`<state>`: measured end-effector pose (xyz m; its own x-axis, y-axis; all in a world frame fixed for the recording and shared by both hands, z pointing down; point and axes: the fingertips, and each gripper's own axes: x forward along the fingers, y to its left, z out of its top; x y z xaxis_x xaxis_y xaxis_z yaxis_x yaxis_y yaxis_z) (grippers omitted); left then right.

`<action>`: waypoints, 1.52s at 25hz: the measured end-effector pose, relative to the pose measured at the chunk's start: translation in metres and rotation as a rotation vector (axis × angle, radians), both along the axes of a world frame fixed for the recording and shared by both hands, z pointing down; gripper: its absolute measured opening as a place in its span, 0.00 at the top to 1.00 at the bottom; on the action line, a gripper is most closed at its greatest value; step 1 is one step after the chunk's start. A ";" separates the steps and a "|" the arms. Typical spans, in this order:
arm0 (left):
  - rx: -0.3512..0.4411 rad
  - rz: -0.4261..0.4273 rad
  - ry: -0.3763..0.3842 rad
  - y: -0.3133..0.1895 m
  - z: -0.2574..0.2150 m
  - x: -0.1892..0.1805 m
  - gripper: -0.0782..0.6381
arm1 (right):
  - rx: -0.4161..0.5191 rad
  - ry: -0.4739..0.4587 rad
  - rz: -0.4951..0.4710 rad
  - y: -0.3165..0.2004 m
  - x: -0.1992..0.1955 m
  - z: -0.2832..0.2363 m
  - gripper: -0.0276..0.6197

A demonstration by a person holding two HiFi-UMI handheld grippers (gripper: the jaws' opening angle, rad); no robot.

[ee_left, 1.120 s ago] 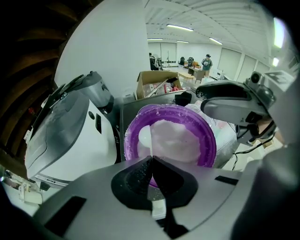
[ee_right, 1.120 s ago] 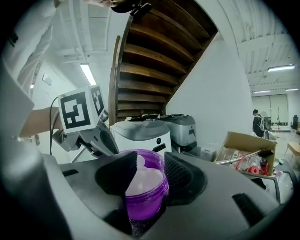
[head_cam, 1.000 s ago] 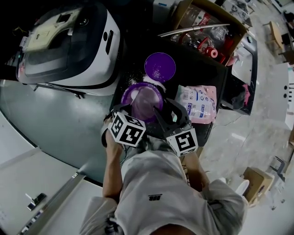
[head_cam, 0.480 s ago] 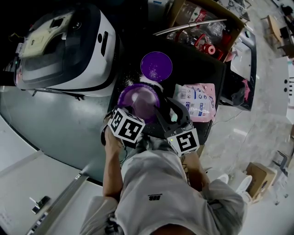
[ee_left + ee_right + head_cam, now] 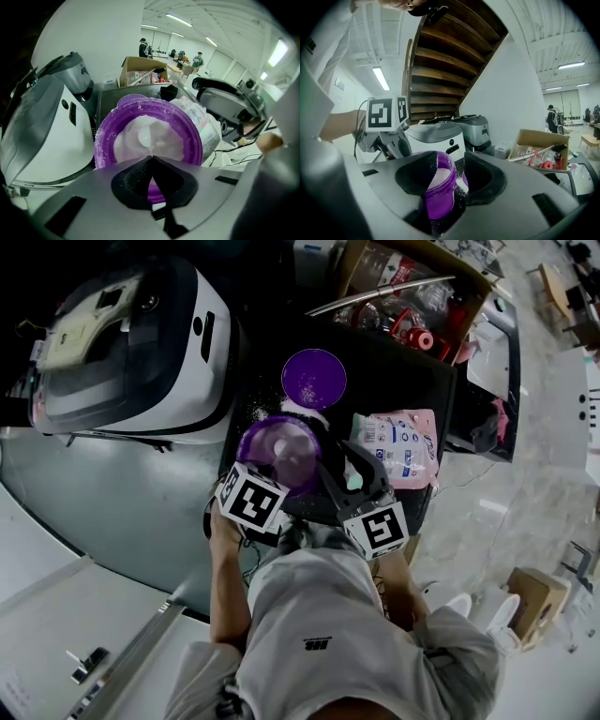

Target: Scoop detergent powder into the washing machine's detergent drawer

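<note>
An open purple jar of white detergent powder stands on the dark table, beside the white top-loading washing machine. My left gripper is shut on the jar's near rim; a round white shape lies in the powder. My right gripper is open just to the right of the jar, which shows through the gap between its jaws. The purple lid lies on the table behind the jar.
A pink and white detergent bag lies to the right of the jar. A cardboard box of bottles stands at the table's back right. Spilled powder dots the table by the lid. Grey floor surrounds the table.
The head view has drifted a little. Both grippers keep their places at the jar, and the left one has edged slightly left with it.
</note>
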<state>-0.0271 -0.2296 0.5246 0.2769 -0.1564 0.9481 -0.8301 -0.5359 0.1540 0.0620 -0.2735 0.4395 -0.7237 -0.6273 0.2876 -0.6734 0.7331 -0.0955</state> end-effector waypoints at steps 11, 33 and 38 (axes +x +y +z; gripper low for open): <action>0.028 -0.067 0.250 0.000 -0.018 0.014 0.87 | -0.015 0.025 0.003 0.005 0.005 0.005 0.68; 0.217 -0.342 0.601 0.013 -0.053 0.006 0.87 | -0.016 0.039 -0.052 0.037 -0.010 0.007 0.68; 0.274 -0.378 0.619 0.021 -0.063 0.007 0.87 | -0.011 0.038 -0.077 0.047 -0.014 0.005 0.68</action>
